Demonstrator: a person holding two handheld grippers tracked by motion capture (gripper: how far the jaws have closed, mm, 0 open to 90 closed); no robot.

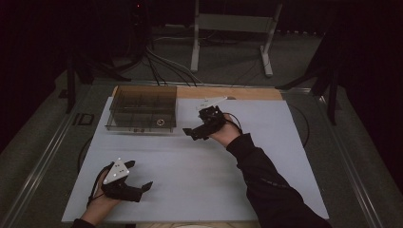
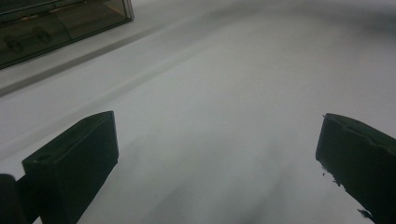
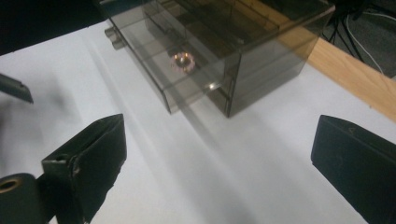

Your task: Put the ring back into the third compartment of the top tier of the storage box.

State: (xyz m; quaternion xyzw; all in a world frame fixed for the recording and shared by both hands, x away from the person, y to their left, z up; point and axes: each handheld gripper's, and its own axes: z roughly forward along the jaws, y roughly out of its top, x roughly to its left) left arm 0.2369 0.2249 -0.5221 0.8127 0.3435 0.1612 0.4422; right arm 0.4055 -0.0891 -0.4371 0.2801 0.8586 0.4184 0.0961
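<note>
A white board [image 1: 199, 171] covers most of the table, and a smoky clear plastic box [image 1: 142, 108] with inner dividers sits toward its 11 o'clock corner. In the right gripper view a small ring-shaped thing [image 3: 183, 61] glints inside the box, near the front wall; what it is cannot be told.

The left gripper [image 1: 141, 176] lies low near the board's 7 o'clock edge, held in the left hand [image 1: 102, 202] that comes in from the bottom. Its grey three-cornered plate [image 1: 117, 171] faces up and its jaws point toward 3 o'clock. They stand wide apart with nothing between them; in the left gripper view only bare white board shows in the gap, with the box's corner off at 11 o'clock.

The right gripper [image 1: 192, 133] is held just past the board's middle, beside the box's 3 o'clock end. The right arm, in a dark sleeve [image 1: 268, 185], reaches up from 5 o'clock, the wrist bent so the jaws point toward 9 o'clock, at the box. These jaws are also spread wide and hold nothing, and they stay short of the box without touching it.
</note>
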